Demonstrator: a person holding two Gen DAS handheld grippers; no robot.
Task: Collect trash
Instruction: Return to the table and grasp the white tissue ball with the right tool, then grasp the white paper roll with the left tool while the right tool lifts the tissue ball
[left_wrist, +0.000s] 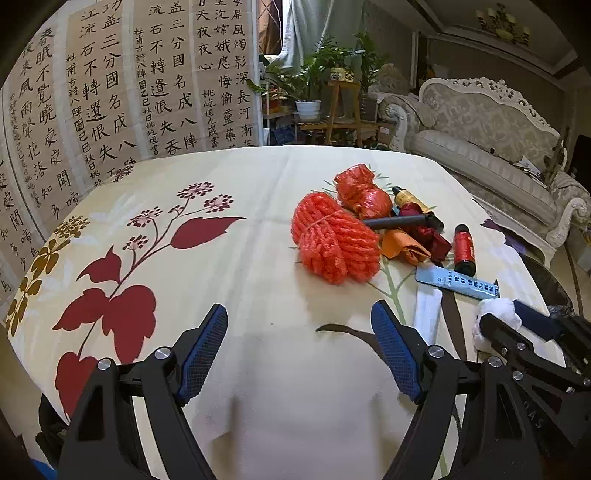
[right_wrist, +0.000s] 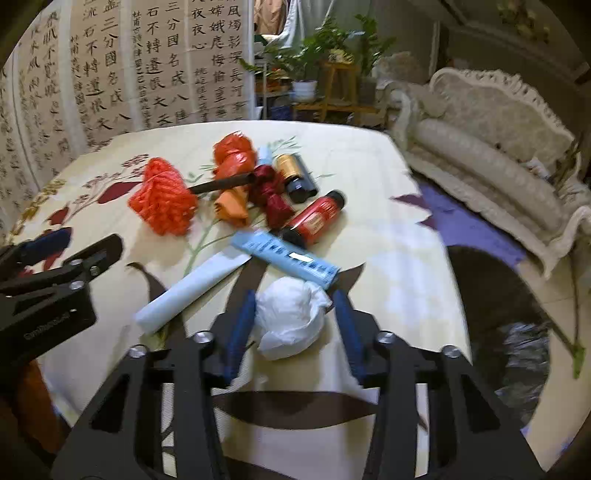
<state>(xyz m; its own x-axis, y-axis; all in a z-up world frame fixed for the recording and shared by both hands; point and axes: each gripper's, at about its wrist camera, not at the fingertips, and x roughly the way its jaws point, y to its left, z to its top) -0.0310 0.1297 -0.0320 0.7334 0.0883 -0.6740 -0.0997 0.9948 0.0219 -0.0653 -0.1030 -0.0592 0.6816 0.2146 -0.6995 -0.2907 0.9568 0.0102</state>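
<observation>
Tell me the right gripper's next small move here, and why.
Probably close the right gripper on the white crumpled wad: the wad already sits between its open blue fingers, while the left gripper hangs open over bare tablecloth.

Floral-clothed table, littered with trash

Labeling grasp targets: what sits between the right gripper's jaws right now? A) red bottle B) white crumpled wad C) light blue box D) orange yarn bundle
B: in the right wrist view the white crumpled wad lies between the open jaws of the right gripper, on the tablecloth.
</observation>
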